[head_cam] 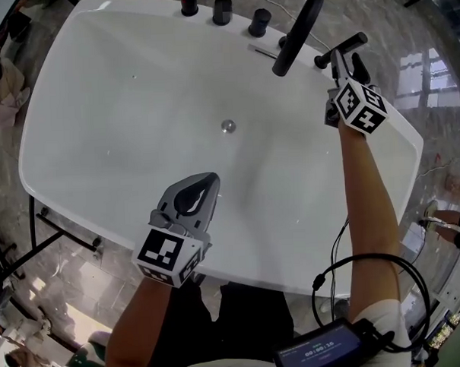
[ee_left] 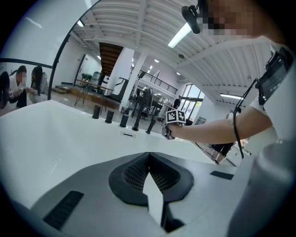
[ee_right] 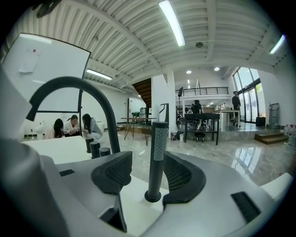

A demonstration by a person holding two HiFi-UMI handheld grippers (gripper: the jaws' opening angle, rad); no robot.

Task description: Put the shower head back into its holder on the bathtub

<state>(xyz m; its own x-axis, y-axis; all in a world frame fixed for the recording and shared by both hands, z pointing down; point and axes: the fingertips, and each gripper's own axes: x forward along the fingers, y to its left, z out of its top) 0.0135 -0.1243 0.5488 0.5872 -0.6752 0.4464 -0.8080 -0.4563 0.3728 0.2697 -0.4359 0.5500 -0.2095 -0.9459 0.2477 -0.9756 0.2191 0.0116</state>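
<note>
A: Where is the shower head (ee_right: 157, 152)?

B: Upright in its holder (ee_right: 153, 196) on the tub (head_cam: 135, 107) rim, at the upper right of the head view. In the right gripper view it stands dead centre, with its long axis vertical and its foot sunk in the round socket.

A: Does the right gripper (head_cam: 346, 64) have it?

B: No. Its jaws stand wide, one pad on each side of the handle. There is a clear gap on the left side, and the right pad is close but does not look to be pressing. I judge the handle to be free and resting on the holder alone.

A: And the left gripper (ee_left: 149, 162)?

B: It is closed on nothing, its pads meeting tip to tip. It hangs over the near rim at the lower left of the head view, well apart from the holder. The right hand is far nearer.

A: What does the next move depend on?

B: The handle lies straight ahead between the right jaws. Pulling back along the gripper's own line should clear it. A sideways drift would likely knock a pad into the handle and tip it. The arched spout (ee_right: 76, 85) rises just to the left, so there is little room that way either.
</note>
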